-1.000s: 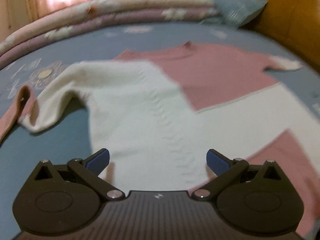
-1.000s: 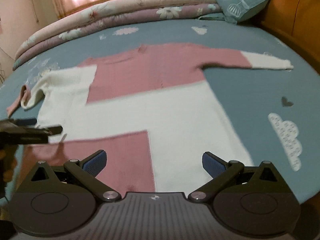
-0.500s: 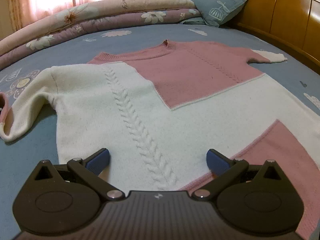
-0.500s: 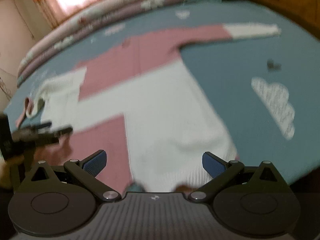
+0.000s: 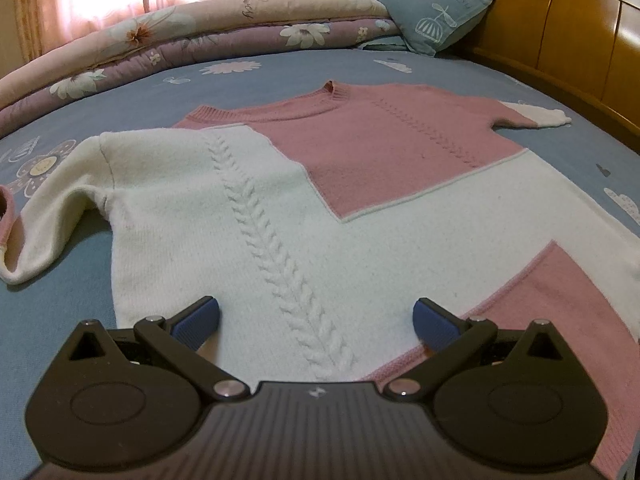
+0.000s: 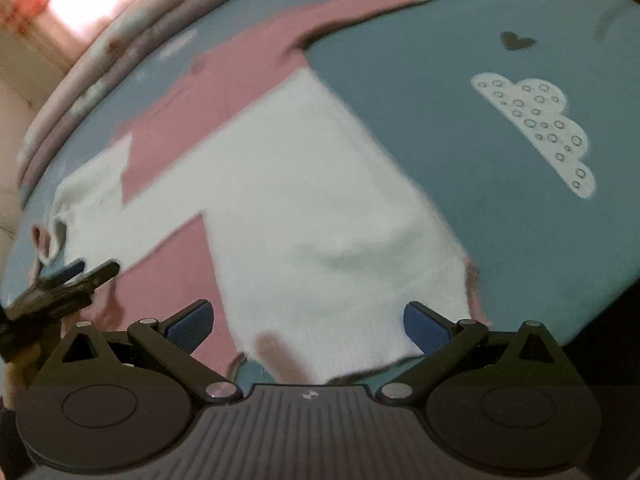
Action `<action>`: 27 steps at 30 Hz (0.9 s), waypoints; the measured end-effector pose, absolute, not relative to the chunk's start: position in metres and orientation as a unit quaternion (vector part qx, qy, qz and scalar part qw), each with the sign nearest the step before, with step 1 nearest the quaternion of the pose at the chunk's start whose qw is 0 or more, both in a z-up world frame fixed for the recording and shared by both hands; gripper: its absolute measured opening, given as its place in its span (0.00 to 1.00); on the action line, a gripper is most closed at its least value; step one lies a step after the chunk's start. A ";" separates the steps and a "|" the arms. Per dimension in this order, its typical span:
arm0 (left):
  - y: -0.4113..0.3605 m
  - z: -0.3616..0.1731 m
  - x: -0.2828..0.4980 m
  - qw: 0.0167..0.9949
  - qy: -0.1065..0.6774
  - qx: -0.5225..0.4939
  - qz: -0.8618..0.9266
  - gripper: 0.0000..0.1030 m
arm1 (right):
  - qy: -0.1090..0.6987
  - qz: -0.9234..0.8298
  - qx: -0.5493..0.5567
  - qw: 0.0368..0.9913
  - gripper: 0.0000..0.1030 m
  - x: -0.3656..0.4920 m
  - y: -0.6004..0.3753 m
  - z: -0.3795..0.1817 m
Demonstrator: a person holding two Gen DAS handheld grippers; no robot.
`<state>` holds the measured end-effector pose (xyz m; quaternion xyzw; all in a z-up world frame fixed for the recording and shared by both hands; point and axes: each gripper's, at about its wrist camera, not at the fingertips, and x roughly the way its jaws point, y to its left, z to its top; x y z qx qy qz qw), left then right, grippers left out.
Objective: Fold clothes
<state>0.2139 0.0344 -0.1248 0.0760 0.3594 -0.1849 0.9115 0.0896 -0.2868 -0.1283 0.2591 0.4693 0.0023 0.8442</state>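
A pink and white knit sweater (image 5: 320, 208) lies spread flat on the blue bed, front up, neck toward the far quilts. My left gripper (image 5: 316, 318) is open and empty, low over the sweater's bottom hem near the white cable stitch. My right gripper (image 6: 306, 320) is open and empty, over the white bottom corner of the sweater (image 6: 312, 216) near the bed's edge. The left gripper (image 6: 60, 284) shows at the left of the right wrist view. One sleeve (image 5: 536, 114) stretches out far right; the other sleeve (image 5: 48, 216) bends at the left.
Folded floral quilts (image 5: 180, 44) lie along the far side. A blue pillow (image 5: 436, 16) leans on the wooden headboard (image 5: 560, 28) at the right. The blue sheet (image 6: 440, 92) has a white cloud print (image 6: 536, 128). The bed's edge drops off at lower right.
The left gripper has come lower and steadied over the hem. The right gripper has swung down and tilted toward the sweater's bottom right corner. Both stayed open.
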 end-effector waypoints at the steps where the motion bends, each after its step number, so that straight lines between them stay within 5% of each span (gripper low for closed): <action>1: 0.034 -0.125 0.214 0.912 0.359 0.076 -0.185 0.99 | 0.467 -0.026 0.251 0.847 1.00 0.087 -0.290 -0.123; 14: 0.034 -0.123 0.221 0.909 0.368 0.068 -0.184 0.99 | 0.488 -0.036 0.181 0.853 1.00 0.091 -0.261 -0.124; 27: 0.044 -0.118 0.237 0.906 0.386 0.015 -0.171 0.99 | 0.394 0.043 0.045 0.917 1.00 0.117 -0.185 -0.090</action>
